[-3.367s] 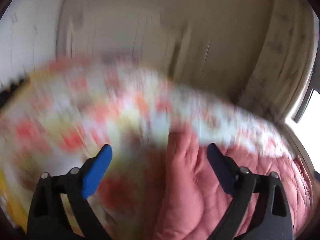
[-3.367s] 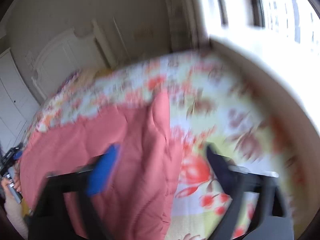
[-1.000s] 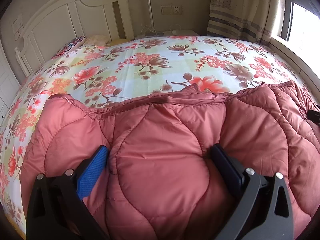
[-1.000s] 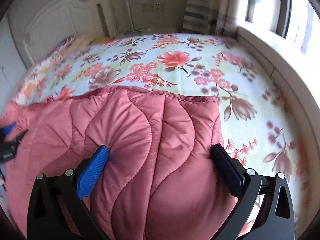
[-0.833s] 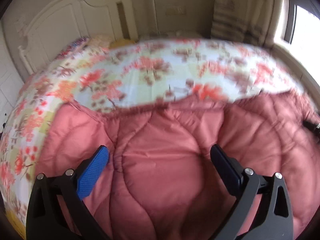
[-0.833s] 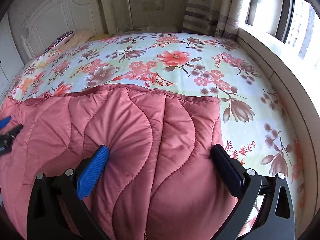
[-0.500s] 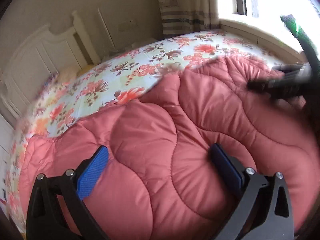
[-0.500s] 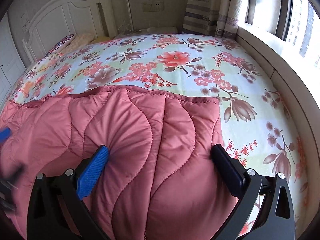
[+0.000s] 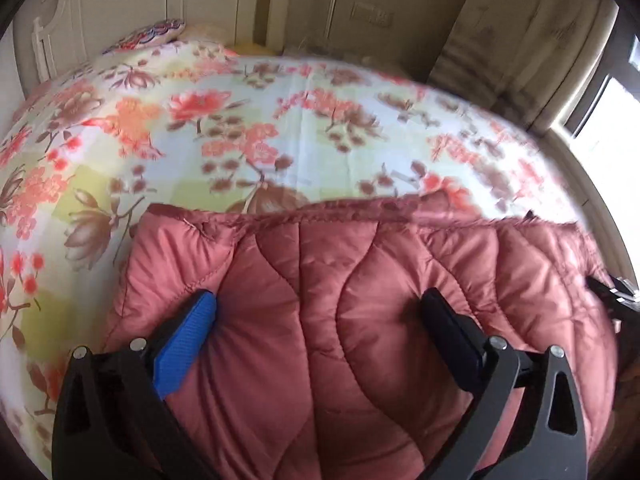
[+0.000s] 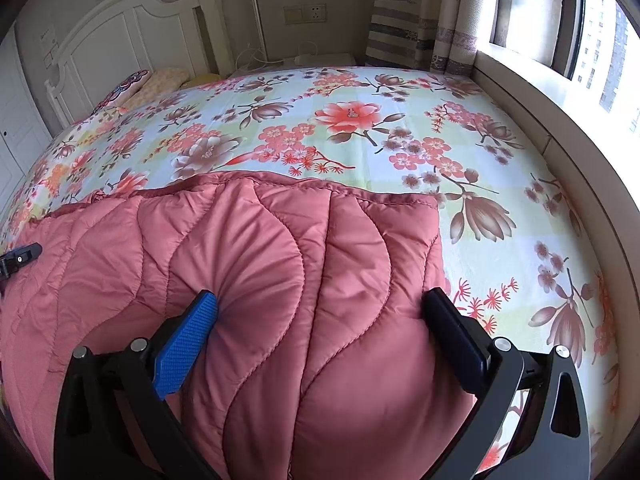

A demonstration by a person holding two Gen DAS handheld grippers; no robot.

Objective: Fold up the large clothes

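A pink quilted padded garment (image 10: pixel 248 264) lies folded across the near part of the bed; it also fills the lower left wrist view (image 9: pixel 360 280). My left gripper (image 9: pixel 318 304) is open, its wide-set fingers pressed onto the garment near its left end. My right gripper (image 10: pixel 320 304) is open too, fingers pressed into the garment near its right edge. The left gripper's tip (image 10: pixel 20 256) shows at the right wrist view's left edge. The right gripper's tip (image 9: pixel 612 292) shows at the left wrist view's right edge.
The bed has a floral sheet (image 10: pixel 360 128) and a white headboard (image 10: pixel 132 32) with pillows (image 10: pixel 156 80) at the far left. A window ledge (image 10: pixel 560 112) and striped curtains (image 10: pixel 404 24) run along the right. A small bedside table (image 10: pixel 304 60) stands at the back.
The left gripper has swung back from facing the window to facing the headboard, over the garment's left end. The right gripper has barely moved. Both stay open.
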